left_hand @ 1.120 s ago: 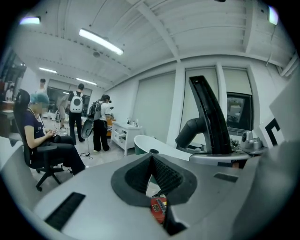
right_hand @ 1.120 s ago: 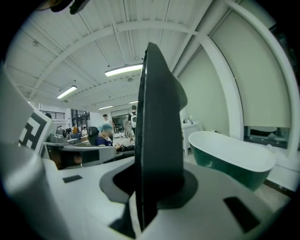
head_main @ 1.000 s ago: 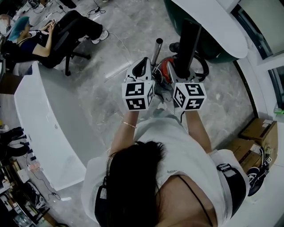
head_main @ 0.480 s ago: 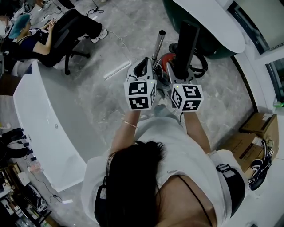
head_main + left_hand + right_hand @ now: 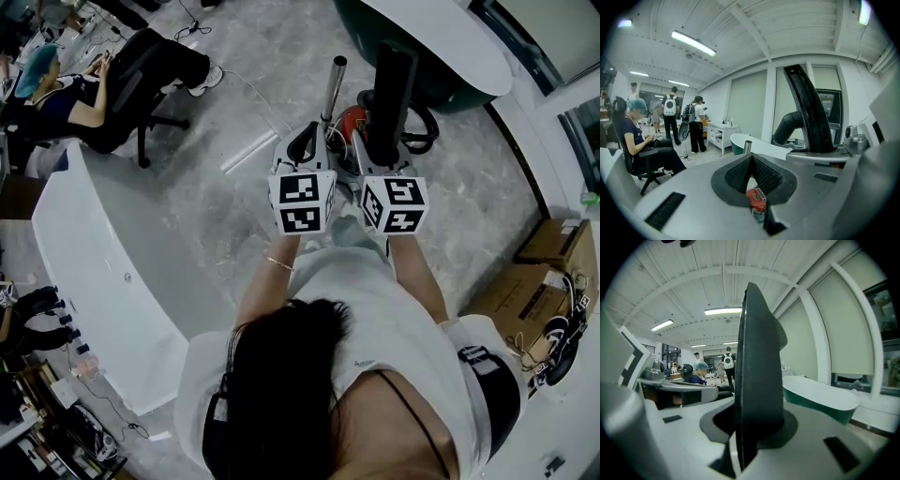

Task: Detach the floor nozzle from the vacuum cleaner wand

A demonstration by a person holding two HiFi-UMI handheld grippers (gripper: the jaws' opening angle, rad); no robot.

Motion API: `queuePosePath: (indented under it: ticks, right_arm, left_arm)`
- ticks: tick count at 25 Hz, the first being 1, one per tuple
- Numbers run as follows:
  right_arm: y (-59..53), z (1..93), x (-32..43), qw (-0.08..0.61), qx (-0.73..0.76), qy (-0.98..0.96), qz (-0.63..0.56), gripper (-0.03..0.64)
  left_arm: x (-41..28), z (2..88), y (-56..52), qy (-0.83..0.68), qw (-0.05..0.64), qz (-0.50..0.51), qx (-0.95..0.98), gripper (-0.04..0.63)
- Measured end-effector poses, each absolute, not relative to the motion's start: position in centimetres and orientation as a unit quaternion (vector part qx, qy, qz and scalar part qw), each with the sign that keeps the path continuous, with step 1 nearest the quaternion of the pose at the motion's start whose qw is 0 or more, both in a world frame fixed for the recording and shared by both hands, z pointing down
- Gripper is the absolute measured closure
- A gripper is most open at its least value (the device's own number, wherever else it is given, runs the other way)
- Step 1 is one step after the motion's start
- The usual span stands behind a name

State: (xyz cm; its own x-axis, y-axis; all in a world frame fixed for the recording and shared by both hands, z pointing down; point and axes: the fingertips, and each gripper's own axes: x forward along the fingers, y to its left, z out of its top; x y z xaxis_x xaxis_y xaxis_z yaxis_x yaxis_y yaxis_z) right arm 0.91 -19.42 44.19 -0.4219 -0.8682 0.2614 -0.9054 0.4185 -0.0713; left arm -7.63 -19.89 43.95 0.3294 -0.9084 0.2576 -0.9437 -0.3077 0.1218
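- Black floor nozzle [image 5: 392, 94] — found stood on end and pinched between the right tongs [image 5: 750, 423], whose pads are pressed against its flat body.
- The left tongs [image 5: 751, 163] are pressed together with nothing held. Only the red vacuum body [image 5: 756, 199] is glimpsed beneath them.
- The metal wand [image 5: 334, 86] is seen rising from beside the vacuum body. Its open top end is bare and stands apart from the nozzle, and no joint between the two is visible.
- Change noted over the last second: both tongs have been carried a little across the grey floor [image 5: 225, 187] side by side, with the grips unaltered. The nozzle has travelled with the right tongs, and the wand's end is as bare as it was.
- Judgement: the separation appears already made — what is left is probably for the nozzle to be set down clear of the wand.
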Motion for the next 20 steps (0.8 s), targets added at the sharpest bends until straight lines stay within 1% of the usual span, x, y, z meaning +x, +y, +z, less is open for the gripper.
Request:
queuePosePath:
  ticks: [12, 20]
  right_arm:
    - [-18.2, 45.1, 1.3, 0.108, 0.537, -0.830, 0.103, 0.518]
    - [-17.6, 45.6, 1.8, 0.114, 0.538, -0.829, 0.106, 0.517]
  left_arm:
    - [-6.7, 44.7, -18.7, -0.559, 0.113, 0.085, 0.817, 0.592]
    - [-6.1, 45.4, -18.1, -0.552, 0.122, 0.082, 0.821, 0.592]
